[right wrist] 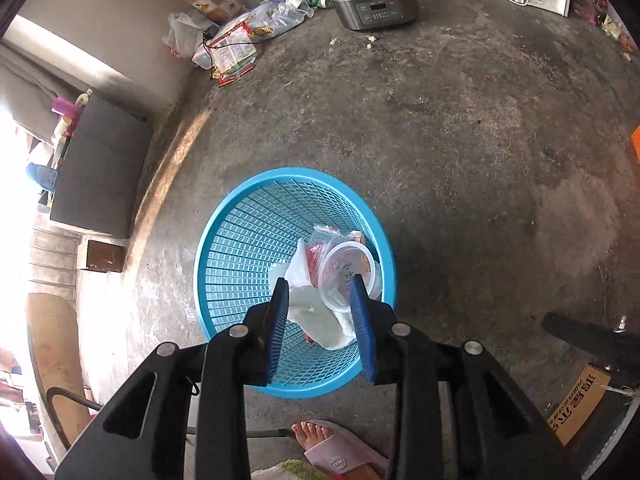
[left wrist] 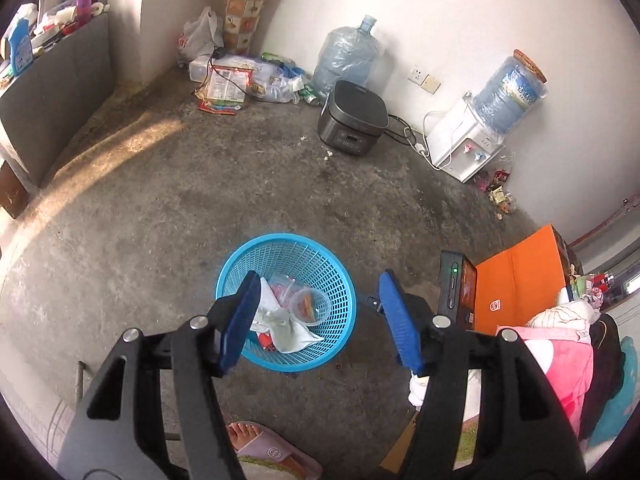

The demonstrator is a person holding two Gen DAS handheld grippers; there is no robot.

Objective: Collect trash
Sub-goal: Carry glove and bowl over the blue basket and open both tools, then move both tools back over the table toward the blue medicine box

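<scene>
step: drop done, I judge — left tool (left wrist: 320, 312) wide, empty; right tool (right wrist: 322, 320) narrower, empty, both over blue basket (right wrist: 224, 240) | trash: tissue (right wrist: 316, 316) and clear cup (right wrist: 348, 268) lie inside, against its right wall | next: lift clear of rim, seek wrappers (left wrist: 222, 88) by far wall | room: floor (left wrist: 160, 208) bare left, orange box (left wrist: 516, 276) right

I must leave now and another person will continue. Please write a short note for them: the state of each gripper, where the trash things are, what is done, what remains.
Left gripper: open, empty, above the blue basket.
Right gripper: open, empty, over the same basket.
Done: the white tissue, clear plastic cup and a red wrapper lie inside the basket.
Left: wrappers and bags in the far corner by the wall, small wrappers beside the water dispenser, and crumbs near the rice cooker.
</scene>
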